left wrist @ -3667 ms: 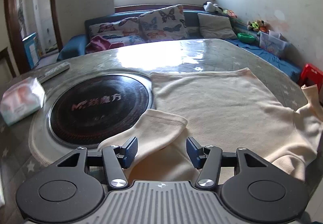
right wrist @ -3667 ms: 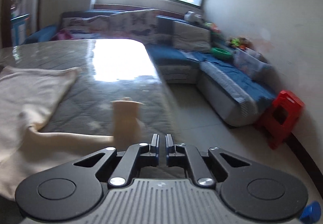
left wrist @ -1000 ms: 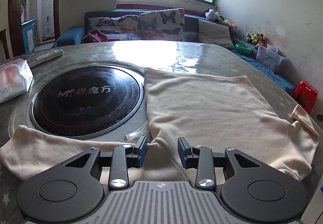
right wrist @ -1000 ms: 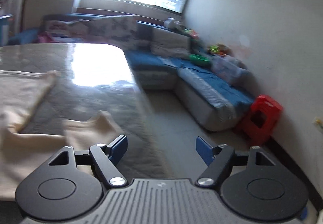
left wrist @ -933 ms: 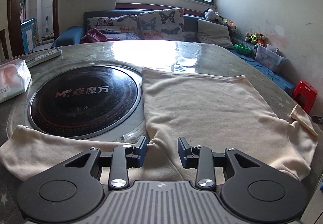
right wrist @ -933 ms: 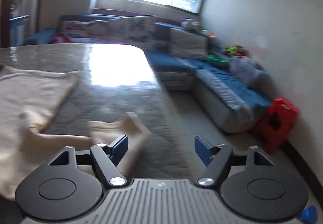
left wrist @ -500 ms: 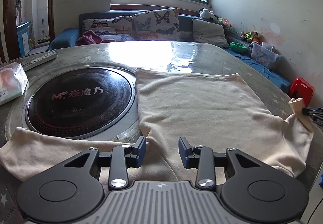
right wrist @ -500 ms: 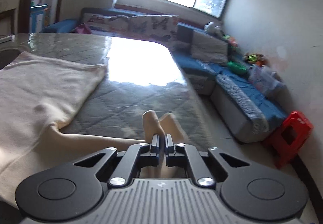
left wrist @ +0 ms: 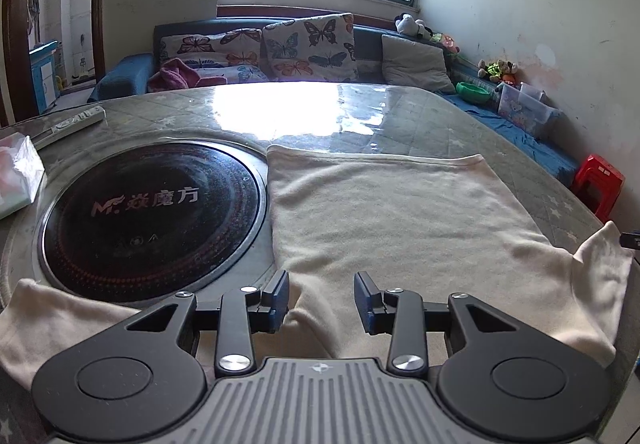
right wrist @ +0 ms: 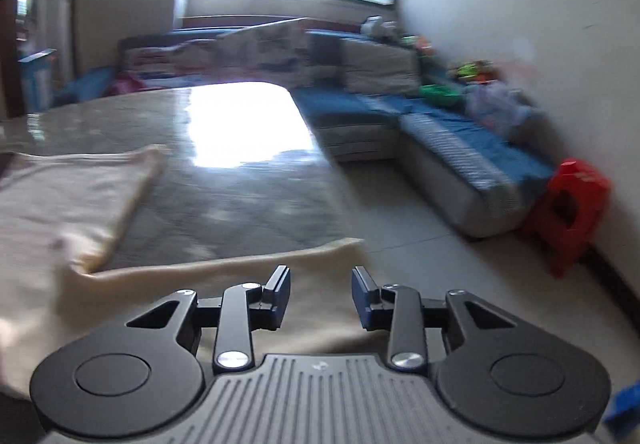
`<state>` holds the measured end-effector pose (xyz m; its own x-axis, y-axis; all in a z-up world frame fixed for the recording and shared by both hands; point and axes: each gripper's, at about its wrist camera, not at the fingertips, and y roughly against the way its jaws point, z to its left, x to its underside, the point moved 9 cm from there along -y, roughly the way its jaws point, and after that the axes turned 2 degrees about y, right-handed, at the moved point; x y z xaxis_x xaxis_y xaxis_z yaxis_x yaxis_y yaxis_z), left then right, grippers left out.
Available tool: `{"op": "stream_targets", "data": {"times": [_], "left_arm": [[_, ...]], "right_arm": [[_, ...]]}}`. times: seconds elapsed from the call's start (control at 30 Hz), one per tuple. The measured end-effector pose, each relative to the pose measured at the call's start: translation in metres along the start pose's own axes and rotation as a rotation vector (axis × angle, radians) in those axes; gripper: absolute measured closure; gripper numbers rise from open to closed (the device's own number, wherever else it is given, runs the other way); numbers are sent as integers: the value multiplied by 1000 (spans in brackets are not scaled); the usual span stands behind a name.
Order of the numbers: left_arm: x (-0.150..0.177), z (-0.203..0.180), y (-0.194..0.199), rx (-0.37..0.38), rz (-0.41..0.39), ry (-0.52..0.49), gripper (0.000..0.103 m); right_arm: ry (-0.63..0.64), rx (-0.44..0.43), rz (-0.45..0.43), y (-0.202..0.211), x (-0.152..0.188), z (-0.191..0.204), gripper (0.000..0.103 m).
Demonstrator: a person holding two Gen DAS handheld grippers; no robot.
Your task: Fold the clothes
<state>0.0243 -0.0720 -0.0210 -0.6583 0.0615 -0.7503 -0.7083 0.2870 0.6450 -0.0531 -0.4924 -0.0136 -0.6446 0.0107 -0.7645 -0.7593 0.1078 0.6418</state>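
Garment: one cream long-sleeved top [left wrist: 392,220] lay flat on the table [left wrist: 420,112], its body just right of the round black hob [left wrist: 152,212]
Left sleeve: it [left wrist: 60,320] stretched out to your left across the near rim of the hob
Right sleeve: it [right wrist: 248,272] lay spread near the table's right edge; in the left wrist view its tip [left wrist: 600,264] stood up slightly
Left gripper: you held it [left wrist: 322,298] released, jaws apart, over the shoulder area, gripping nothing
Right gripper: you held it [right wrist: 320,294] released, jaws apart, above the right sleeve; contact with the cloth could not be told, as that view was blurred
Step in hand: judged to be sleeve folding, not yet begun
Technique: you were best placed to pinch each sleeve near its cuff, carry it inward over the body, and lay it flat before letting go
Caution: you needed to catch both cloth layers and keep the sleeve from sliding off the table edge
Count, garments: one
Count, sleeves: two
Count, grippers: two
Count, hobs: one
Count, red stools: one [right wrist: 568,212]
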Motion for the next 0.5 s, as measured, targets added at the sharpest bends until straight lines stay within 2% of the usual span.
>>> {"op": "stream_targets", "data": {"times": [0.1,0.2,0.4,0.5], "left_arm": [[-4,4,-14,-5,28,13,64],[-9,8,-27,-15,46,2,64],[-33,17,-54,-25,54,2,65],[-47,23,-72,-50,60,1,66]], "right_arm": [[38,-147,24,-17,-13,37,70],[78,-230,44,-38,-29,66,70],[87,-302,100,-86,-66,96,71],[97,-301,120,-107,-77,105,71]]}}
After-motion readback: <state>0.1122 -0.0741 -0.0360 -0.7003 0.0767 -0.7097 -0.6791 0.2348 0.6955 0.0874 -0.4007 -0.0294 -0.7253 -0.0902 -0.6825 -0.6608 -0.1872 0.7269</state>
